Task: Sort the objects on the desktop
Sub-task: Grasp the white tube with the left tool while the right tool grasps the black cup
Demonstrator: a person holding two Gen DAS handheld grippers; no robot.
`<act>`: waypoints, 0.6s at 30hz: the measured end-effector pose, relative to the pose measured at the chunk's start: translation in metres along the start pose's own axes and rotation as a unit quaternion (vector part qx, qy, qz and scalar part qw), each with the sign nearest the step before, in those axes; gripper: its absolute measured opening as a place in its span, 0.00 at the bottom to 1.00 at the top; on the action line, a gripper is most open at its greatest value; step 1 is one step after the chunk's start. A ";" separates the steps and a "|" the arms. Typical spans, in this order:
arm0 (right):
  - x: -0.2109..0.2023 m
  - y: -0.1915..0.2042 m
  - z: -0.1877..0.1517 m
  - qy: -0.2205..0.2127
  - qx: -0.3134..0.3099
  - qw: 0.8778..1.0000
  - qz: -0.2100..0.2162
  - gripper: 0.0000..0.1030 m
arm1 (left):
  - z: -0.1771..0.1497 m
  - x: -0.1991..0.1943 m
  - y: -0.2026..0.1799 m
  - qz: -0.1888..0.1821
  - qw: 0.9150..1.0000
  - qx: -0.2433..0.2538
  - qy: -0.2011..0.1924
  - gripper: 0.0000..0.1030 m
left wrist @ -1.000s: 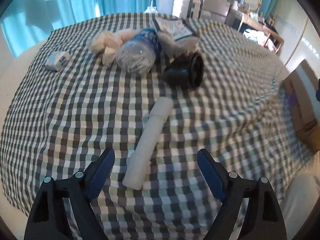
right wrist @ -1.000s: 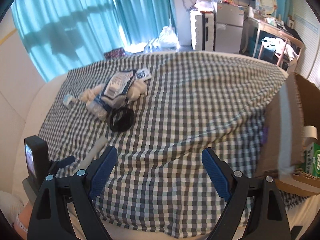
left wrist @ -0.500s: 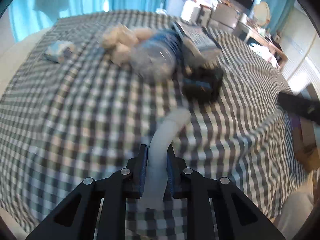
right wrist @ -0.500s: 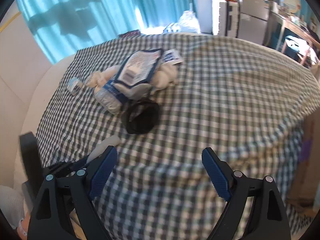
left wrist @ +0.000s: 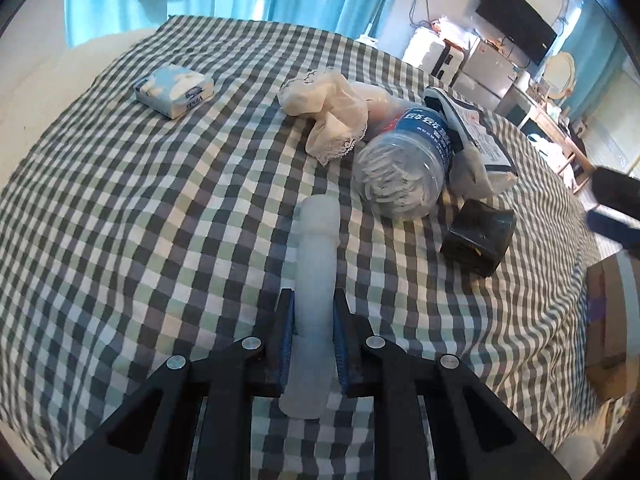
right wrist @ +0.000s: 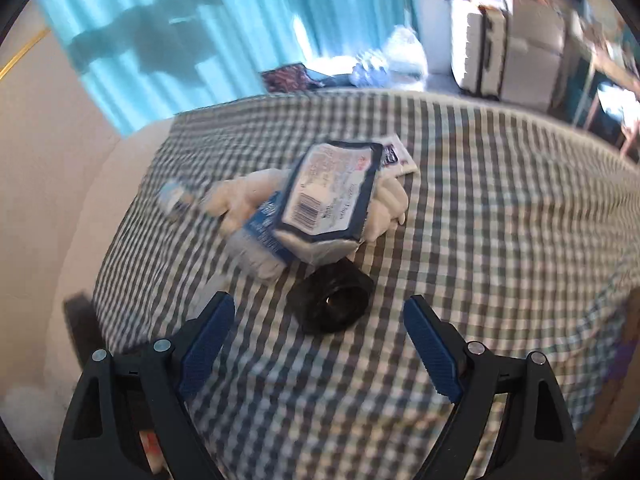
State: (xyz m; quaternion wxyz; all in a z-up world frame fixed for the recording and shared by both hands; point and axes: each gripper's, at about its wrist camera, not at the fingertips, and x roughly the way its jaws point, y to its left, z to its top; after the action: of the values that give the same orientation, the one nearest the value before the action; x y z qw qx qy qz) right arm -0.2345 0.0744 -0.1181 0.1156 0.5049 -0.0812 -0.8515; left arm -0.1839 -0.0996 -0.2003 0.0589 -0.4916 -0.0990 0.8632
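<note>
My left tool [left wrist: 313, 332] is clamped on the white tube [left wrist: 314, 280], its blue pads pressing the tube's two sides near the end closest to me. The tube's long axis runs straight away from me along the tool's own line, its wider capped end pointing toward the heap ahead. The near end sticks out past the pads toward me, and I cannot tell whether it touches the checked cloth [left wrist: 140, 216]. To the left of the tube the cloth is bare and wide open, out to a small tissue pack [left wrist: 175, 89] lying alone near the far left edge. To the right there is less room: the clear water bottle [left wrist: 404, 168] lies on its side with its base toward me, just beyond the tube's tip, and the black roll [left wrist: 478, 238] sits just beside it. A cream lace cloth [left wrist: 332, 110] and a printed packet [left wrist: 476, 136] crowd behind the bottle, partly hidden by it.

My right tool [right wrist: 319, 344] stands wide apart with nothing between its pads; the black roll [right wrist: 332, 300] lies just ahead of the gap. Its view is blurred, so the heap's edges are hard to make out. The cloth falls away at the right, where a cardboard box [left wrist: 608, 320] is cut off by the frame.
</note>
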 end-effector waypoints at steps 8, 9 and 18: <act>0.081 -0.013 -0.012 0.048 0.090 0.995 0.001 0.82 | 0.009 -0.007 0.003 0.002 1.000 0.010 -0.015 0.17; 0.086 -0.011 -0.013 0.051 0.089 0.995 -0.001 0.69 | 0.010 -0.009 0.004 0.004 1.000 0.010 -0.016 0.17; 0.072 -0.002 -0.024 0.055 0.076 0.995 0.034 0.12 | 0.020 -0.028 -0.001 0.002 0.999 0.012 -0.031 0.17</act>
State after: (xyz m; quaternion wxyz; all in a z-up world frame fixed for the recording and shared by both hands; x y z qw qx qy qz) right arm -0.2469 0.0556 -0.1904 0.1095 0.5554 -0.1564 -0.8094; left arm -0.1870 -0.1062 -0.1663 0.0597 -0.4641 -0.0890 0.8793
